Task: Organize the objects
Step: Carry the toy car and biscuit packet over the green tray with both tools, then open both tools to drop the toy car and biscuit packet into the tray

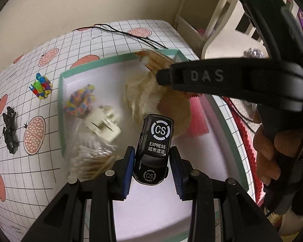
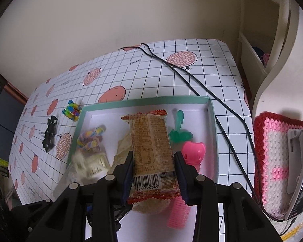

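My left gripper is shut on a black toy car marked "CS EXPRESS" and holds it over the white tray with a green rim. My right gripper is shut on an orange snack packet above the same tray. In the tray lie a multicoloured hair tie, a cream hair clip, a bag of cotton swabs, a beige puff, a green clip, a pink clip and a pink hair roller. The right gripper's finger crosses the left wrist view.
On the grid-patterned tablecloth left of the tray lie a colourful block toy and a black claw clip. A black cable runs across the table's back right. A crocheted red-pink cushion and a white chair stand to the right.
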Available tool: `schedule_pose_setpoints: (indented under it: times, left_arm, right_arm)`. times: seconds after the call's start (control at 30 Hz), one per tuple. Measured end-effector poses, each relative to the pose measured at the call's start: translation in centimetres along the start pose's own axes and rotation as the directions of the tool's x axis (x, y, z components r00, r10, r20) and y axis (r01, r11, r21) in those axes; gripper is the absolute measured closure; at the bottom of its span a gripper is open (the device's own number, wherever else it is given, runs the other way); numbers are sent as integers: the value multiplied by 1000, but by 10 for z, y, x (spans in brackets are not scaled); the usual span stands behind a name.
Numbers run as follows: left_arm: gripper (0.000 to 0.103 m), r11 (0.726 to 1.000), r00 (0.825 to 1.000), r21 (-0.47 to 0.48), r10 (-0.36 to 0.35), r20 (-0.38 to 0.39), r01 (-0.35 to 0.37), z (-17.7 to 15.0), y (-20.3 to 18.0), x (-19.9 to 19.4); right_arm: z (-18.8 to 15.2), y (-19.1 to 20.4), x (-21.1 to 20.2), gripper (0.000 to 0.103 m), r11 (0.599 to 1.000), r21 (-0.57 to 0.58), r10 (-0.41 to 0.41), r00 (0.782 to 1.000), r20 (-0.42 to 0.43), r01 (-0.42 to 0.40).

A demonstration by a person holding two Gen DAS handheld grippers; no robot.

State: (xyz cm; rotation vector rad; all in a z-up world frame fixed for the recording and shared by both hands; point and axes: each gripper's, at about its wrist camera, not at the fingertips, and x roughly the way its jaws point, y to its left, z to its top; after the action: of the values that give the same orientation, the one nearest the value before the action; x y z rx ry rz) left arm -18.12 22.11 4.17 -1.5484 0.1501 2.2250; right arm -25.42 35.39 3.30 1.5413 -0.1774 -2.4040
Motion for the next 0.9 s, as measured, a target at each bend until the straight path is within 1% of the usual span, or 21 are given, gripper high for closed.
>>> schedule_pose_setpoints:
  times: [0.27, 0.43, 0.67, 0.9]
  left_arm:
    - [67, 999, 1000, 23, 27, -11, -27, -7, -5, 9]
    - [67, 999, 999, 36, 37, -10, -37, -8, -8, 11]
    - [67, 998, 999, 54, 38, -26, -37, -11, -13, 16]
    - [67, 999, 999, 44, 23, -35, -22, -11, -10, 15]
  right_arm:
    - [-4, 2, 8, 62, 1000, -23, -15, 999, -30, 14]
    - [-5, 2, 9, 62, 999, -28, -16, 999, -35, 15]
    - [-5, 4, 10, 61, 999, -34, -24, 999, -39, 22]
    - [-3, 5, 7, 61, 998, -52, -35, 999, -40, 33]
